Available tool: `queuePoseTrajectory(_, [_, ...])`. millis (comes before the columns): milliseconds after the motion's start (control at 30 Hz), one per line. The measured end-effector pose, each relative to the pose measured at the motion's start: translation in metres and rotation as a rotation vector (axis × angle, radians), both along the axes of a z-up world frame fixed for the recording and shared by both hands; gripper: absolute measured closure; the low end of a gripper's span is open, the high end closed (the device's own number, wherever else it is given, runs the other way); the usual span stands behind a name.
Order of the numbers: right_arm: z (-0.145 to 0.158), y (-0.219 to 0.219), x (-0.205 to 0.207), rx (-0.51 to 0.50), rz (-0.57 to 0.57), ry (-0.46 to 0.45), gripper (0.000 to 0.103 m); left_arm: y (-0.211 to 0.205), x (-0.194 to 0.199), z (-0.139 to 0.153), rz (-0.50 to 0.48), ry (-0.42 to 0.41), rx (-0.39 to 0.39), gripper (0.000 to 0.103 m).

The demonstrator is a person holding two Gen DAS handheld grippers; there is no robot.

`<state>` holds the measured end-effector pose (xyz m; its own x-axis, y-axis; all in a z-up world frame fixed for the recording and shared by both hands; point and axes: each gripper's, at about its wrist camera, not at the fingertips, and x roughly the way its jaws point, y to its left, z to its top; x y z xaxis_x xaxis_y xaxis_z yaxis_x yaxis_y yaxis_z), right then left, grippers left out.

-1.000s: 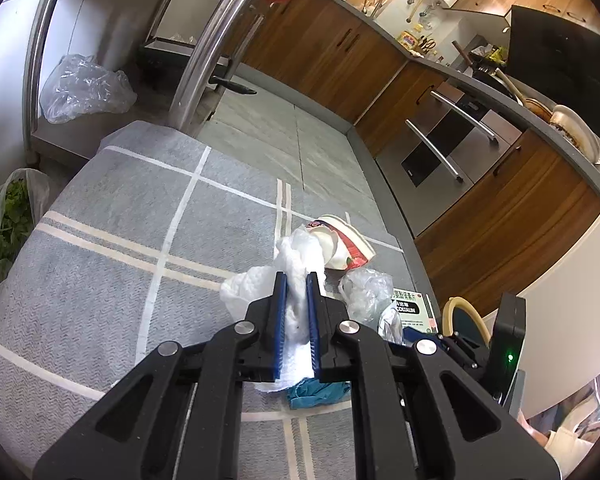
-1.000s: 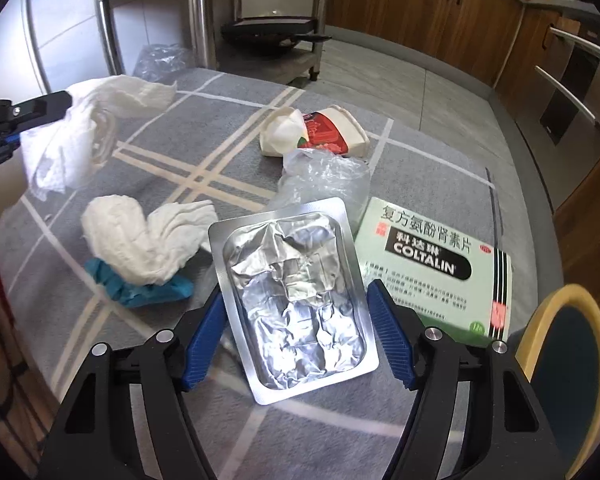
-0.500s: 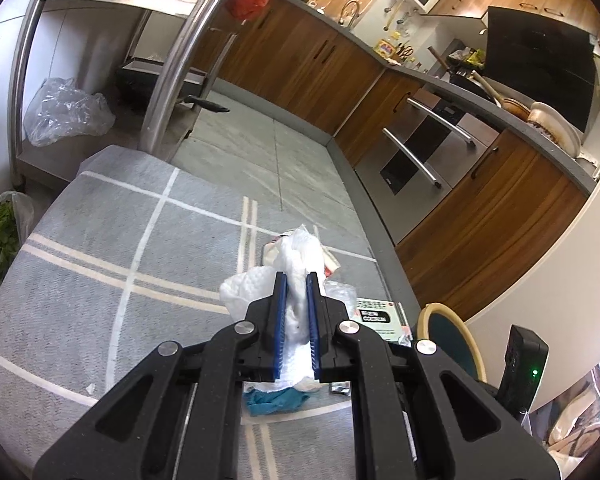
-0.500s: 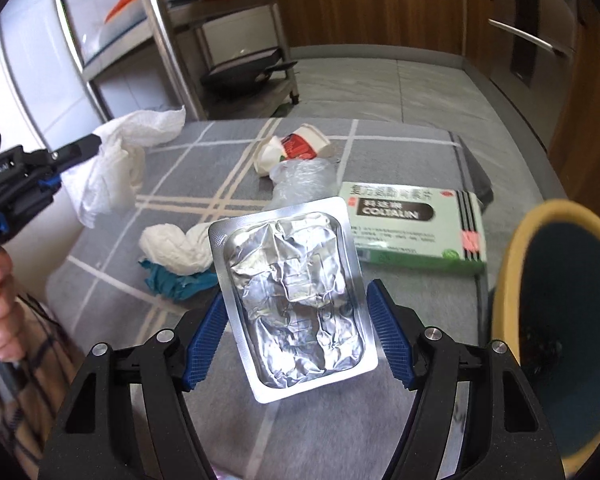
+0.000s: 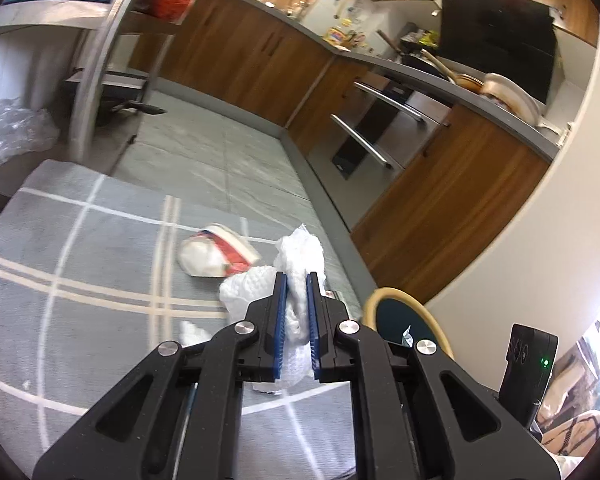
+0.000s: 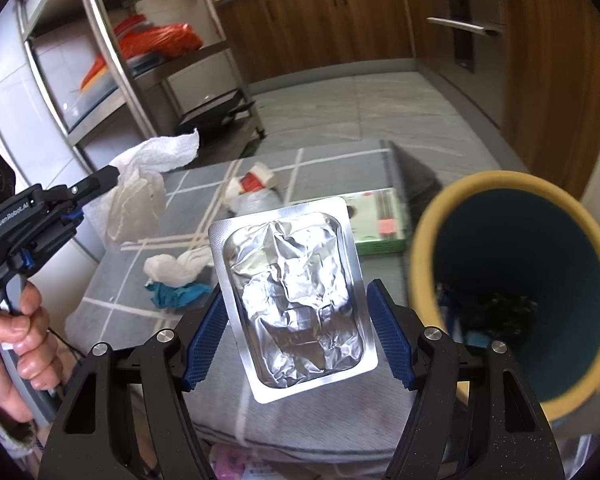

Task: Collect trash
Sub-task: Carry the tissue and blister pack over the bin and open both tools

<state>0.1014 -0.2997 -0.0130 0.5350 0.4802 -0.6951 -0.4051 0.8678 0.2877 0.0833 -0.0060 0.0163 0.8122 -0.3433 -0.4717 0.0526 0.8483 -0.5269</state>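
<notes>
The collection is partly done, judging by how things lie. The right hand-held gripper (image 6: 296, 336) is holding a crumpled silver foil blister tray (image 6: 294, 292) between its blue pads, with its jaws spread wide and pressing on the tray's two long edges. The tray is hanging in the air just left of the open mouth of the bin (image 6: 424, 240), a dark teal cylinder with a yellow rim standing at the right end of the counter. Something dark and a few scraps are already lying at the bottom of the bin, so some trash seems to be in.

The left hand-held gripper (image 5: 297, 316) is clamping a white paper towel (image 5: 300, 256); its jaws are nearly together with the towel bunched between them, lifted clear of the grey checked cloth (image 5: 80, 264) covering the counter. In the right wrist view that towel is dangling well to the left of the bin.

Neither held piece is in the bin yet. Several items are lying on the cloth: a crushed red-and-white paper cup (image 5: 216, 252) at the far side, a clear plastic wrapper (image 6: 256, 200) just beside it, a green medicine box (image 6: 380, 224) near the bin, and a wad of white tissue (image 6: 176, 266) resting on a teal rag (image 6: 176, 294) on the near left. Roughly half the work, or more, appears to be left.
</notes>
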Motion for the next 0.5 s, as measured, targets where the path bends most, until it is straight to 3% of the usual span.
queuePoseTrajectory(500, [0.009,-0.094,-0.009,0.058,-0.215,-0.011,0.032,-0.099,0.023,0.007,-0.228,-0.013,0.024,0.094])
